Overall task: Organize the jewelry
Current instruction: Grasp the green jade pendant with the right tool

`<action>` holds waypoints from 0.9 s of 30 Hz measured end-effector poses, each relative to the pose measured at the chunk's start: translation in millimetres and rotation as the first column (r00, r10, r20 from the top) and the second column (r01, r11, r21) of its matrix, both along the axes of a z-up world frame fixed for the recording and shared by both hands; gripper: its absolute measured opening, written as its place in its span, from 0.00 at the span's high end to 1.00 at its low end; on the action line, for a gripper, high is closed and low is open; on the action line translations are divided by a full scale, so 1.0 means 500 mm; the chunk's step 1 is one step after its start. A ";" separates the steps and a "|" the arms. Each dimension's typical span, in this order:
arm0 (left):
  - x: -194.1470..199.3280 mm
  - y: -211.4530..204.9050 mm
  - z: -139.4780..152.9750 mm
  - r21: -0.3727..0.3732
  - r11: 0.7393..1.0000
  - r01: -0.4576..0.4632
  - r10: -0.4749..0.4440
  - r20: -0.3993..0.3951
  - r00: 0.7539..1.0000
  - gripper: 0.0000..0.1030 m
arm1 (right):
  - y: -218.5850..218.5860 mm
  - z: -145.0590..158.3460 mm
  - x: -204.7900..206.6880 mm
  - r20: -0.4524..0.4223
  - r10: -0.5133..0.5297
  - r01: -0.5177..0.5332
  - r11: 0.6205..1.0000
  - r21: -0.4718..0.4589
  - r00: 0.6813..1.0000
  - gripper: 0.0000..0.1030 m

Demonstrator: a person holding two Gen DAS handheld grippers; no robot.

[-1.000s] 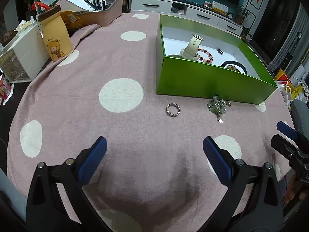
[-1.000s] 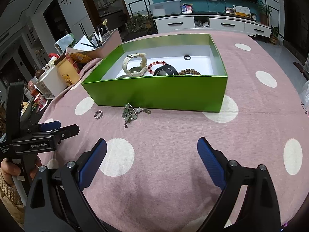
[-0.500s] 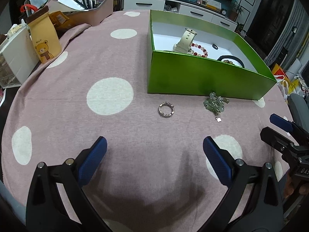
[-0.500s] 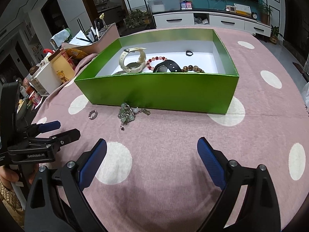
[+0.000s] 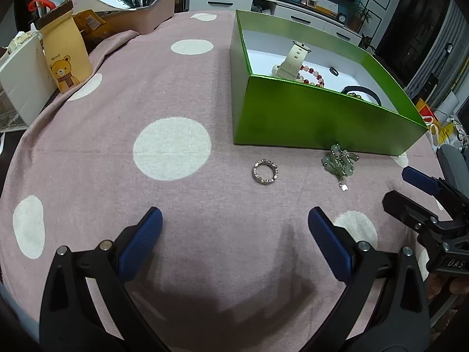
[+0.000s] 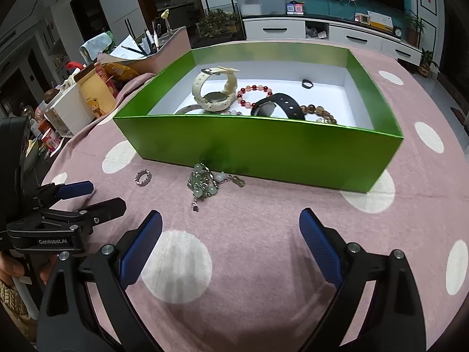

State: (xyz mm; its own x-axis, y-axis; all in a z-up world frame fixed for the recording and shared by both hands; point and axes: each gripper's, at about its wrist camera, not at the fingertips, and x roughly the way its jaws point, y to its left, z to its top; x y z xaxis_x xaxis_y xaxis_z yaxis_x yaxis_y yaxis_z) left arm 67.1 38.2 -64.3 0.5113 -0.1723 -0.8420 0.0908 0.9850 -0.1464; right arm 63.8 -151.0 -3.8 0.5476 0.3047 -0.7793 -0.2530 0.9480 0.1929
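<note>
A silver ring (image 5: 265, 172) and a pale green bead bracelet (image 5: 338, 162) lie on the pink dotted cloth in front of the green box (image 5: 307, 117). They also show in the right wrist view: the ring (image 6: 143, 177), the bracelet (image 6: 205, 186), the box (image 6: 263, 149). The box holds a cream watch (image 6: 215, 89), a black watch (image 6: 278, 105), a red bead bracelet (image 6: 253, 92) and a brown bead bracelet (image 6: 318, 111). My left gripper (image 5: 234, 226) is open and empty, short of the ring. My right gripper (image 6: 230, 226) is open and empty, short of the green bracelet.
A yellow bear carton (image 5: 66, 55), a white drawer unit (image 5: 20, 79) and a tray of pens and papers (image 5: 132, 3) crowd the far left of the table. A small black ring (image 6: 307, 83) lies at the back of the box.
Both grippers have moved forward, closer to the ring, the green bracelet and the box. Both stay open and empty.
</note>
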 end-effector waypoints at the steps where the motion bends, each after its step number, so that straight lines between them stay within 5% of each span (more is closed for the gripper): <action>1: 0.001 0.001 -0.001 0.001 1.000 -0.002 0.002 0.001 1.000 0.02 | 0.002 -0.001 0.001 -0.001 0.002 -0.002 1.000 -0.001 1.000 0.08; 12: 0.010 0.013 -0.002 -0.005 1.000 -0.002 0.002 0.010 1.000 0.02 | 0.045 -0.006 0.037 0.010 0.047 -0.047 0.999 -0.014 0.999 0.13; 27: 0.019 0.016 -0.008 -0.013 1.000 0.005 -0.004 0.008 1.000 0.02 | 0.097 -0.041 0.081 -0.011 0.119 -0.119 0.991 -0.055 0.993 0.61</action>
State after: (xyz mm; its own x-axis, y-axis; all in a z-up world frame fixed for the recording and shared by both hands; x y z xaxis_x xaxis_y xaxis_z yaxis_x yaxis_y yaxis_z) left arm 76.7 46.1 -68.3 0.5172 -0.1852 -0.8356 0.0964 0.9827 -0.1581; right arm 104.3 -102.5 -24.2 0.5038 0.3232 -0.8011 -0.3632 0.9207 0.1430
